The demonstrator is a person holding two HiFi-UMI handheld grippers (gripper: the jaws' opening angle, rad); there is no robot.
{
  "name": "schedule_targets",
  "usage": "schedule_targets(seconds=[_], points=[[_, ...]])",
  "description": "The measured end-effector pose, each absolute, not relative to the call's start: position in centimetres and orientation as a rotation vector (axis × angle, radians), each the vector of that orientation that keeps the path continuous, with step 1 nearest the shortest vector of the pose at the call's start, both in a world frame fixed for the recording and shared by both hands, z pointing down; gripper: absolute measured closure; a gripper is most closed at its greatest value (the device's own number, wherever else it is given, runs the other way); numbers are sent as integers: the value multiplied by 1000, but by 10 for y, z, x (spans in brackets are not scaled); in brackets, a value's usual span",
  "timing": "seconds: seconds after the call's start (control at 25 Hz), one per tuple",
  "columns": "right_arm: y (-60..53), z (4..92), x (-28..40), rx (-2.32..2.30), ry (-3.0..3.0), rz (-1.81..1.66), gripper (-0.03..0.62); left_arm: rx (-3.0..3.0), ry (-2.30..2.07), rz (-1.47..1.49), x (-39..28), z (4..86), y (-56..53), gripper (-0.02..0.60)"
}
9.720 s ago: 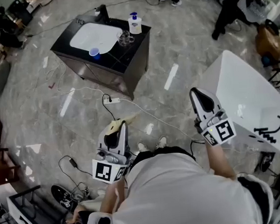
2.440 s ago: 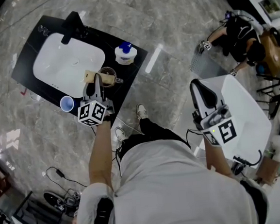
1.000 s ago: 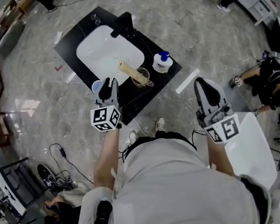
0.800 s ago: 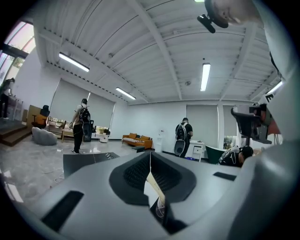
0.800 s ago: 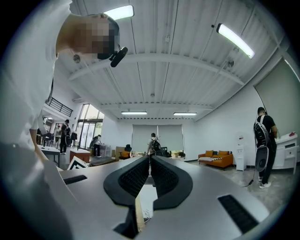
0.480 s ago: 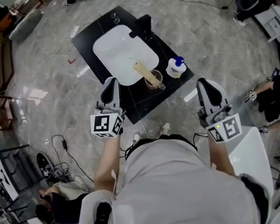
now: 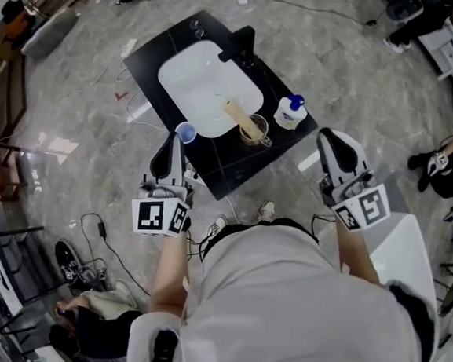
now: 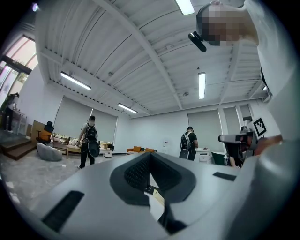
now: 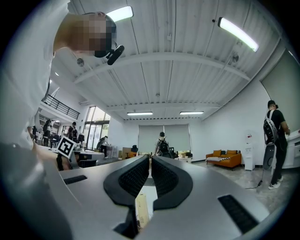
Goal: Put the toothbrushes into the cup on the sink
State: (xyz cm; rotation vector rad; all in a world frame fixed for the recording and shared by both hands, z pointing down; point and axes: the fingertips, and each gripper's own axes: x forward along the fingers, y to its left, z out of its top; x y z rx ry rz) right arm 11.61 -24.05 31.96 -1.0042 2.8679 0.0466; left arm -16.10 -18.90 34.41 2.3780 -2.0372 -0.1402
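In the head view the black sink counter (image 7: 233, 164) holds a clear glass cup (image 7: 254, 130) beside the white basin (image 7: 203, 88). A tan toothbrush (image 7: 237, 117) leans out of the cup, over the basin. My left gripper (image 7: 166, 148) hangs off the counter's near left corner, shut and holding nothing. My right gripper (image 7: 330, 140) is to the right of the counter, above the floor, and its jaws are also together and empty. Both gripper views point up at the ceiling; the left gripper (image 8: 150, 155) and right gripper (image 9: 150, 157) show closed jaws and no sink.
A small blue cup (image 7: 185, 132) stands at the counter's left edge and a white soap bottle (image 7: 290, 113) at its right end. The black faucet (image 7: 240, 45) is at the far side. A white table (image 7: 406, 255) is at my right. Cables (image 7: 106, 242) lie on the floor. People stand about the room.
My left gripper has drawn back from over the blue cup to below the counter's corner. The toothbrush stays in the glass cup. The right gripper has barely moved.
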Motion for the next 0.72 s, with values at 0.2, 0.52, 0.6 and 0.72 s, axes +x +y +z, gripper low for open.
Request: schedule_targets(seconds=[0.2, 0.52, 0.6, 0.72], points=[[-238, 322, 120, -1022, 2872, 42, 553, 2380, -2048, -162, -157, 330, -170, 580], [-224, 321, 103, -1037, 2861, 68, 553, 2378, -2035, -170, -160, 326, -147, 578], [-220, 321, 101, -1036, 2867, 72, 553, 2374, -2030, -175, -162, 328, -144, 578], [-215, 321, 101, -1050, 2870, 67, 553, 2375, -2018, -176, -163, 329, -140, 578]])
